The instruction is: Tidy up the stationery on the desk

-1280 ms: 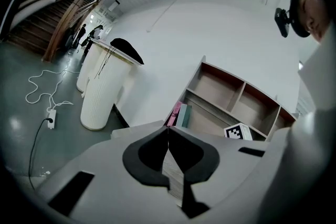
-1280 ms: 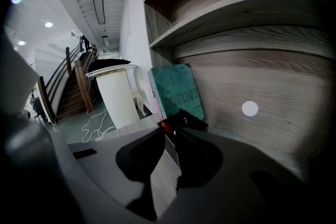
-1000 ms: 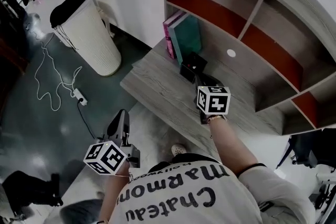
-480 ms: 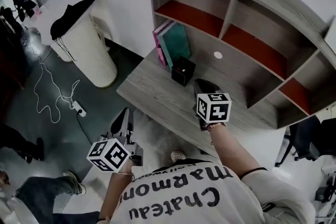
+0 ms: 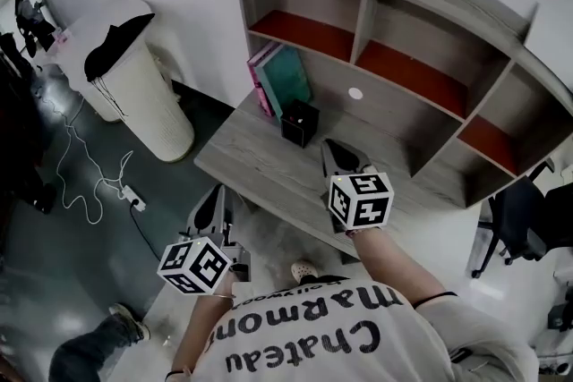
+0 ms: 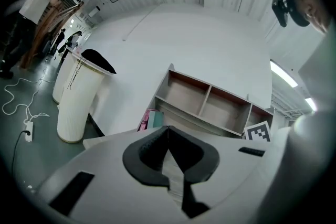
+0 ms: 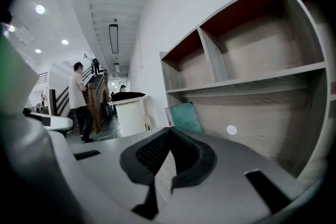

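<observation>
Desk (image 5: 255,158) farther, right claw (image 5: 333,148) just closed, empty

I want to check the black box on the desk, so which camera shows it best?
The head view: the black box stands in plain sight on the desk by the books. Neither gripper view shows it, only the books.

Shirt (image 5: 304,331) print: "Chateau Marmon", upside down.
</observation>
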`<state>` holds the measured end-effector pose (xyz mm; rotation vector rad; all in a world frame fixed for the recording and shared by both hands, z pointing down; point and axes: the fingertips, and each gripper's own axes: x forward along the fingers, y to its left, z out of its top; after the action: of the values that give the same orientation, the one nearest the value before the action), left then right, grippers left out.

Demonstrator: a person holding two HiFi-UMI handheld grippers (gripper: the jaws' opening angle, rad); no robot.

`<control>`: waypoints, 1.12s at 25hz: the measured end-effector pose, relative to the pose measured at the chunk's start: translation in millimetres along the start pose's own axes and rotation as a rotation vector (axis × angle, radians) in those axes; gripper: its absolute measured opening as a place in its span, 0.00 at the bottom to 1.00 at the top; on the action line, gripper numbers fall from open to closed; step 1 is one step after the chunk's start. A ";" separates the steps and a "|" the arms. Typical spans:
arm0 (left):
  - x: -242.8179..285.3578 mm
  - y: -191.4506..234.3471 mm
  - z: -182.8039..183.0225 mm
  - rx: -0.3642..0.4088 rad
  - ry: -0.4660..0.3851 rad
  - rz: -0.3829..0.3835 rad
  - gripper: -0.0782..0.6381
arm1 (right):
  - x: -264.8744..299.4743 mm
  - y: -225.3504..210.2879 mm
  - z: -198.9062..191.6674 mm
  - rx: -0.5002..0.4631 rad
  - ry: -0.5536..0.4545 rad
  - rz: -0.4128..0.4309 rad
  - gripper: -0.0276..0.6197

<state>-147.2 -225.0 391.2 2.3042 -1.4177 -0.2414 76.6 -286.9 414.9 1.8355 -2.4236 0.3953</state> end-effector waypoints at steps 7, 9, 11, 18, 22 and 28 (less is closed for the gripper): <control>-2.2 -19.3 -18.9 0.010 0.034 -0.032 0.13 | -26.6 9.7 -13.4 -0.017 0.010 0.018 0.06; -3.9 -22.3 -23.1 0.012 0.044 -0.036 0.13 | -32.7 10.0 -18.4 -0.020 0.021 0.016 0.06; -6.3 -24.2 -26.1 0.014 0.050 -0.037 0.13 | -38.3 10.0 -23.2 -0.025 0.032 0.011 0.06; -14.7 -28.4 -30.9 0.022 0.060 -0.040 0.13 | -51.0 16.0 -36.1 -0.038 0.064 0.008 0.06; -20.9 -26.4 -34.0 0.020 0.060 -0.034 0.13 | -53.6 21.4 -41.1 -0.043 0.070 0.015 0.06; -27.9 -25.4 -37.1 0.018 0.066 -0.030 0.13 | -58.0 25.8 -46.1 -0.038 0.077 0.018 0.06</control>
<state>-126.2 -180.7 411.4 2.3271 -1.3597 -0.1609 63.9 -214.7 442.9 1.7513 -2.3811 0.4112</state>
